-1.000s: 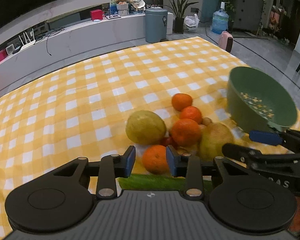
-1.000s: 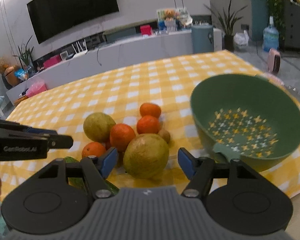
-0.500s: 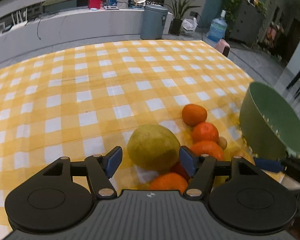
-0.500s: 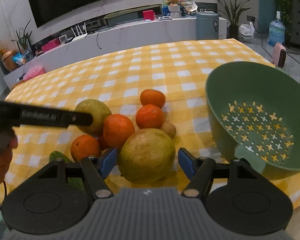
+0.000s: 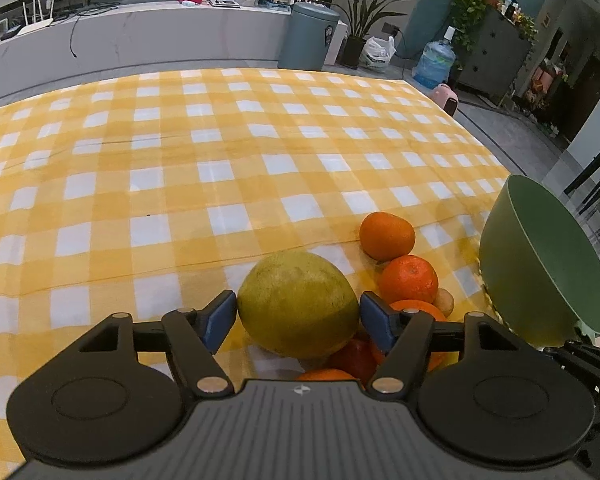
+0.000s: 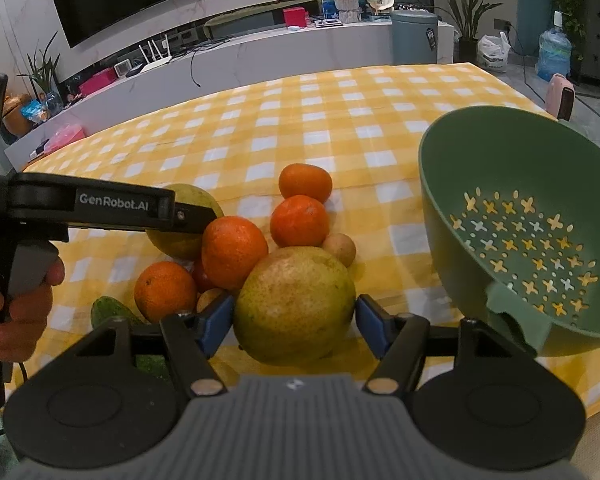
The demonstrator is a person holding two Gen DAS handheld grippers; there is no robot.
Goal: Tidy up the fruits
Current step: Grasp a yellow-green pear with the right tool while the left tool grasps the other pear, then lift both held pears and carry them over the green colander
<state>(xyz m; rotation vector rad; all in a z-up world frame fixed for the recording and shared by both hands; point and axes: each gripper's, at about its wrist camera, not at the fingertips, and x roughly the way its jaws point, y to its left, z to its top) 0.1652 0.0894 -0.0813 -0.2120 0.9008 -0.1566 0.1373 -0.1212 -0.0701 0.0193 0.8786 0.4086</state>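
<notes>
A pile of fruit lies on the yellow checked tablecloth [image 5: 180, 168]. My left gripper [image 5: 298, 316] is open around a big yellow-green pomelo [image 5: 298, 304], pads just beside its flanks. My right gripper [image 6: 294, 318] is open around a second yellow-green pomelo [image 6: 294, 304], pads close to its sides. Several oranges [image 6: 299, 221] lie behind them, with a small brown fruit [image 6: 340, 249] and a green cucumber [image 6: 108, 312]. The green colander bowl [image 6: 520, 184] stands to the right, empty; it also shows in the left wrist view [image 5: 540, 264].
The table's right edge runs just past the bowl. The left gripper's body [image 6: 100, 204] and the hand holding it cross the left of the right wrist view. A TV wall, a bin and plants stand beyond the table.
My left gripper moved forward from the front orange and opened wider, so it now straddles the left pomelo. My right gripper edged closer around the right pomelo.
</notes>
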